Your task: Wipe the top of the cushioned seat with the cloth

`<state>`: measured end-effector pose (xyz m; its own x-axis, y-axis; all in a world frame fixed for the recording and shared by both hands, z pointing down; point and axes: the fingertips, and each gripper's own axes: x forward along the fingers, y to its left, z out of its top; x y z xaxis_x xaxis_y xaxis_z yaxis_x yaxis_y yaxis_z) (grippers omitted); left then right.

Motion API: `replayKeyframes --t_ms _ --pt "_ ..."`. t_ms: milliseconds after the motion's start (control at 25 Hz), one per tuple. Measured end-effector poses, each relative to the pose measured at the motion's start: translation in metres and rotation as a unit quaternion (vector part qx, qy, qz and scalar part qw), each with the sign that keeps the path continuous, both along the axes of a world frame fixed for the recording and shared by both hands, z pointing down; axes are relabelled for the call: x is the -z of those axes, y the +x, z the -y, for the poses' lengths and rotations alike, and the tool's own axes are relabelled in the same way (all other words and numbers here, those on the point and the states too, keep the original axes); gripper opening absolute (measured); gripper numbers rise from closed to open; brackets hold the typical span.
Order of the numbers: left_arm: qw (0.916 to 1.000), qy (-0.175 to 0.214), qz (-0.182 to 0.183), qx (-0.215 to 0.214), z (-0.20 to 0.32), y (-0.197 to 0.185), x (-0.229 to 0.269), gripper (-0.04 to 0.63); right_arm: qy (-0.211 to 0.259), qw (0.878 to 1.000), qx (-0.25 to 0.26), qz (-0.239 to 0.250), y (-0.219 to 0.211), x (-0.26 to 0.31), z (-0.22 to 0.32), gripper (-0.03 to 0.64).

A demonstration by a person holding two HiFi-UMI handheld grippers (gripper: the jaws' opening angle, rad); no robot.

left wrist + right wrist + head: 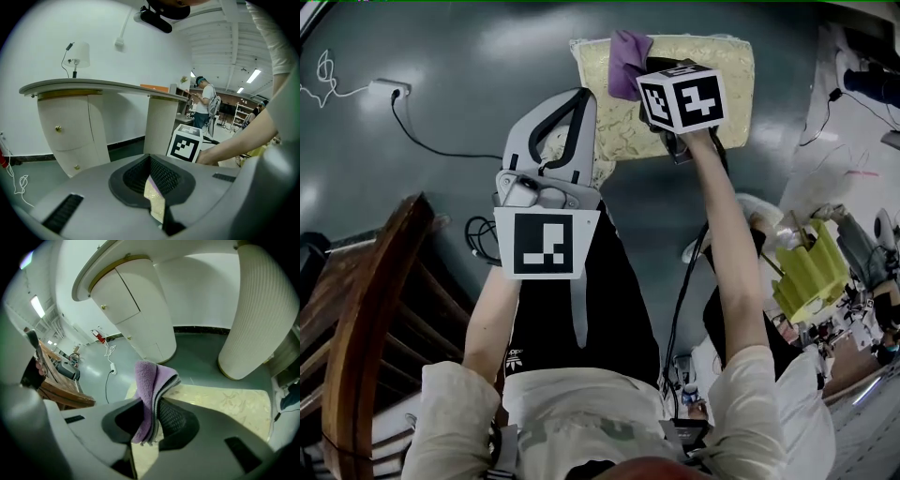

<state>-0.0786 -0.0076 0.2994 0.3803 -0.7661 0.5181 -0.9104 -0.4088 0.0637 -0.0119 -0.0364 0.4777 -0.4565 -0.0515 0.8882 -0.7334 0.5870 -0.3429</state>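
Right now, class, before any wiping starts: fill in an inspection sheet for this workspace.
Surface: dark, glossy floor.
Job's things: cream cushioned seat lies flat on the floor; purple cloth over its far-left corner.
Clutter: yellow folded item among oddments at right.
Tongs: right tongs clamped on the cloth; left tongs together, empty.
Cables: power strip and black lead on the floor; black cable beside the right arm.
Surroundings: wooden chair, white desk, lamp, person standing behind.
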Motion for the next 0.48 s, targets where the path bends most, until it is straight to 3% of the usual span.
replayKeyframes --t_ms 240,480 --pt "0.9999 0.001 -0.002 -0.013 0.009 0.020 -0.002 0.006 0.007 0.999 -0.032 -0.040 0.071 -0.001 0.026 0.089" --pt "0.9997 0.001 -0.004 -0.024 0.013 0.036 -0.004 0.006 0.024 0.995 -0.018 -0.092 0.128 -0.001 0.047 0.089"
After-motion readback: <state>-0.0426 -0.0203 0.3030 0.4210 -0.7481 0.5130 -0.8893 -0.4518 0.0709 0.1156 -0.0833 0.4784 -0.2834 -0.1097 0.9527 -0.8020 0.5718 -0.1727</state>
